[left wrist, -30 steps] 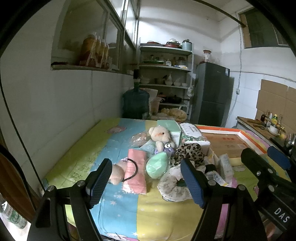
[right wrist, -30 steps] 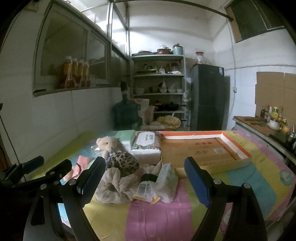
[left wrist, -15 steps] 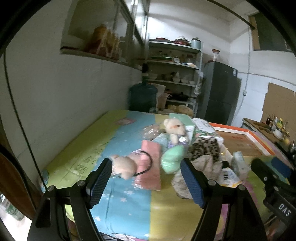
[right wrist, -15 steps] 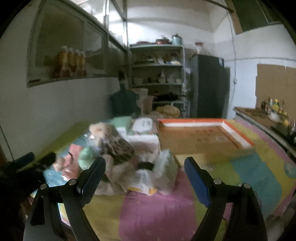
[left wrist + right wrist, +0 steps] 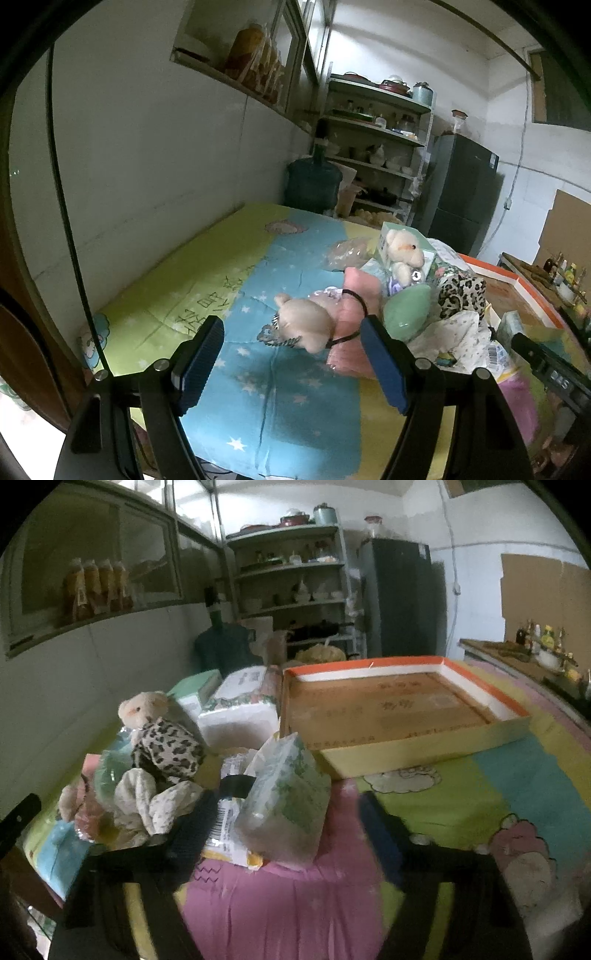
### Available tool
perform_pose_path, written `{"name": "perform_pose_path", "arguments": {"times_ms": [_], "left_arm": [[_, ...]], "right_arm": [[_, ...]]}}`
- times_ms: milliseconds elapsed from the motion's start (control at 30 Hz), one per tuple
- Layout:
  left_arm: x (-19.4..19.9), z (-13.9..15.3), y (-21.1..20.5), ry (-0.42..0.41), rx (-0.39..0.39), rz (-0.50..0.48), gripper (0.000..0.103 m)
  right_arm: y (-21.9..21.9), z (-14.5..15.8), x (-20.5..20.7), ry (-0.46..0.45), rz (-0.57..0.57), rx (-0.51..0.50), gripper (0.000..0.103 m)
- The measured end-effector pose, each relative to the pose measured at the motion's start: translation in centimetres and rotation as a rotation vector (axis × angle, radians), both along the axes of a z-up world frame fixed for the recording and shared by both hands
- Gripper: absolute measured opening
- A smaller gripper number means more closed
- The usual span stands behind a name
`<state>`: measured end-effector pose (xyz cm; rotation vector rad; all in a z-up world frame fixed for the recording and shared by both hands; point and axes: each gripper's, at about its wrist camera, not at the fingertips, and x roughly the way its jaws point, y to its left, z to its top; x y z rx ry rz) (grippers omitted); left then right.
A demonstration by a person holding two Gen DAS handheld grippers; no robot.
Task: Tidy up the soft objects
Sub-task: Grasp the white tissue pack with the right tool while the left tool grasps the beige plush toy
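A pile of soft things lies on the colourful sheet (image 5: 240, 295). In the left wrist view a beige plush toy (image 5: 306, 325) lies nearest, with a pink pouch (image 5: 354, 314), a green soft item (image 5: 406, 310), a leopard-print cloth (image 5: 461, 291) and a cream teddy bear (image 5: 404, 251) beyond. My left gripper (image 5: 291, 365) is open and empty, just short of the beige plush. In the right wrist view a wrapped tissue pack (image 5: 288, 801) lies between my open, empty right gripper's (image 5: 284, 834) fingers. The teddy (image 5: 144, 709), leopard cloth (image 5: 166, 746) and a floral cloth (image 5: 147, 805) lie to its left.
A large shallow orange-rimmed cardboard box (image 5: 402, 749) lies on the bed's right side. White and green boxes (image 5: 240, 709) stand behind the pile. A wall (image 5: 147, 166) runs along the left. Shelves (image 5: 373, 140), a water jug (image 5: 314, 181) and a fridge (image 5: 461, 192) stand beyond.
Both grippers have moved forward and closer to the pile. The left view swung left onto the beige plush; the right gripper came up to the tissue pack. Both jaws stayed open.
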<state>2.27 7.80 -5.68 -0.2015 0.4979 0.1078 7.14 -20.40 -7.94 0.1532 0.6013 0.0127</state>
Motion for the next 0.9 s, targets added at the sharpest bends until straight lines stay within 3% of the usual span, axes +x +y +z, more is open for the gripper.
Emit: {"name": "perform_pose_path", "arguments": {"times_ms": [167, 267, 300, 333, 667, 833, 900], "left_arm": [[0.6, -0.4, 0.2, 0.019, -0.02, -0.033, 0.076], [1.0, -0.7, 0.8, 0.027, -0.031, -0.037, 0.076], [1.3, -0.8, 0.9, 0.03, -0.034, -0.034, 0.076], [1.4, -0.8, 1.0, 0.033, -0.036, -0.034, 0.076], [4.7, -2.3, 2.6, 0.079, -0.051, -0.086, 0.076], [6.5, -3.8, 3.4, 0.12, -0.118, -0.147, 0.076], [7.0, -4.2, 3.5, 0.129, -0.138, -0.163, 0.068]], "right_arm": [[-0.5, -0.9, 1.3, 0.039, 0.035, 0.044, 0.046], [-0.8, -0.8, 1.3, 0.03, 0.029, 0.05, 0.031], [-1.2, -0.8, 1.3, 0.026, 0.027, 0.058, 0.021], [-1.4, -0.8, 1.1, 0.024, 0.027, 0.065, 0.019], [-2.2, 0.5, 0.1, -0.025, 0.05, 0.104, 0.018], [-1.8, 0.9, -0.2, -0.039, 0.062, 0.099, 0.018], [-1.6, 1.0, -0.2, -0.038, 0.063, 0.097, 0.018]]}}
